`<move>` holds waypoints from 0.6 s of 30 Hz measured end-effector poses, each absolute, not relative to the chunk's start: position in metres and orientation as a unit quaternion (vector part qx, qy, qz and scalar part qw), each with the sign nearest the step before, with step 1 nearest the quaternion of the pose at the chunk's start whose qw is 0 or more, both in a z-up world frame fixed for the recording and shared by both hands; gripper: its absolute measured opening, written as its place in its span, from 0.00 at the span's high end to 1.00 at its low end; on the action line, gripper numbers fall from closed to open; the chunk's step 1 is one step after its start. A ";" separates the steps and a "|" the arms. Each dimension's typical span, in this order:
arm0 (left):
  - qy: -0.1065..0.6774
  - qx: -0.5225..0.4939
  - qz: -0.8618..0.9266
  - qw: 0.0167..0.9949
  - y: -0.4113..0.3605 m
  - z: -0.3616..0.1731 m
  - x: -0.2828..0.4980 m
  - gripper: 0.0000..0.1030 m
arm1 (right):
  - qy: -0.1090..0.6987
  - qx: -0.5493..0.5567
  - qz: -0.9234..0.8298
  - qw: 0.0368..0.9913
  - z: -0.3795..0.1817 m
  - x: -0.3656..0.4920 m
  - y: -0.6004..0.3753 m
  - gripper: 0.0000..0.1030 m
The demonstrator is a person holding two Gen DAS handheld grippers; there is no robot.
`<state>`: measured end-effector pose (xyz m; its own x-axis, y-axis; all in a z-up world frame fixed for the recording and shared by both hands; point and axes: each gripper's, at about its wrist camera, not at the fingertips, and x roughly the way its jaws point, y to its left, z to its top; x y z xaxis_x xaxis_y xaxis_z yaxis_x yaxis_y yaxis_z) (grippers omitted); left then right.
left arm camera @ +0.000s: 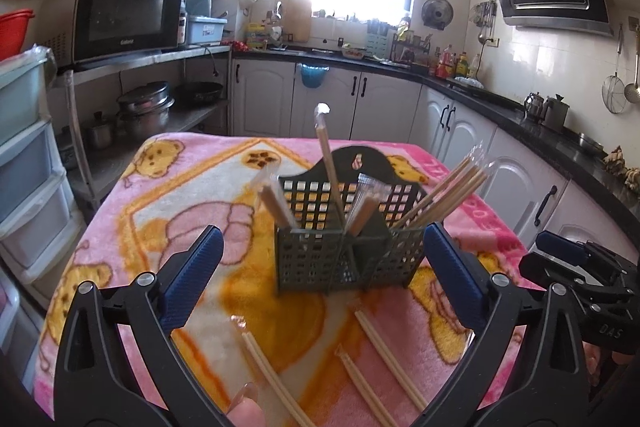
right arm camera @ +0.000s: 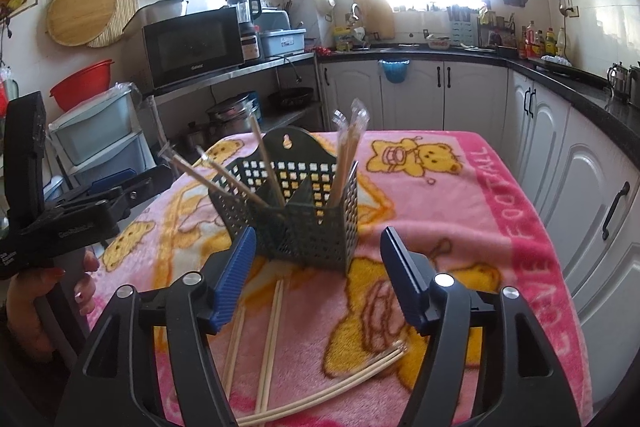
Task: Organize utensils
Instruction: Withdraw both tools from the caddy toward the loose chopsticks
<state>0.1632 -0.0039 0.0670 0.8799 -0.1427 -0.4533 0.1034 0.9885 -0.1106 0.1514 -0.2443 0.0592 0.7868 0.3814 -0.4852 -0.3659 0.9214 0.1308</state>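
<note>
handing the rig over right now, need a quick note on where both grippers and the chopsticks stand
Left gripper: open, holding nothing, aimed at the basket.
Right gripper: open, holding nothing, also facing the basket.
Basket: dark, perforated, divided, upright on the pink blanket.
Done: several wrapped chopsticks already stand in the basket's compartments, leaning outward.
Left: three loose pairs lie on the blanket in front of the basket in the left view; the right view also shows a pair lying crosswise at the near edge. Probably pick each up and stand it in the basket.
</note>
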 end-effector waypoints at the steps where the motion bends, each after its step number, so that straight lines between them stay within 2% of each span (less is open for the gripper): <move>1: 0.241 -0.042 -0.063 0.968 -0.003 0.063 0.162 0.10 | 0.262 0.014 0.199 0.944 0.057 0.150 -0.243 0.36; 18: 0.297 -0.050 -0.055 0.952 0.003 0.019 0.158 0.10 | 0.308 0.010 0.205 0.929 0.019 0.144 -0.237 0.35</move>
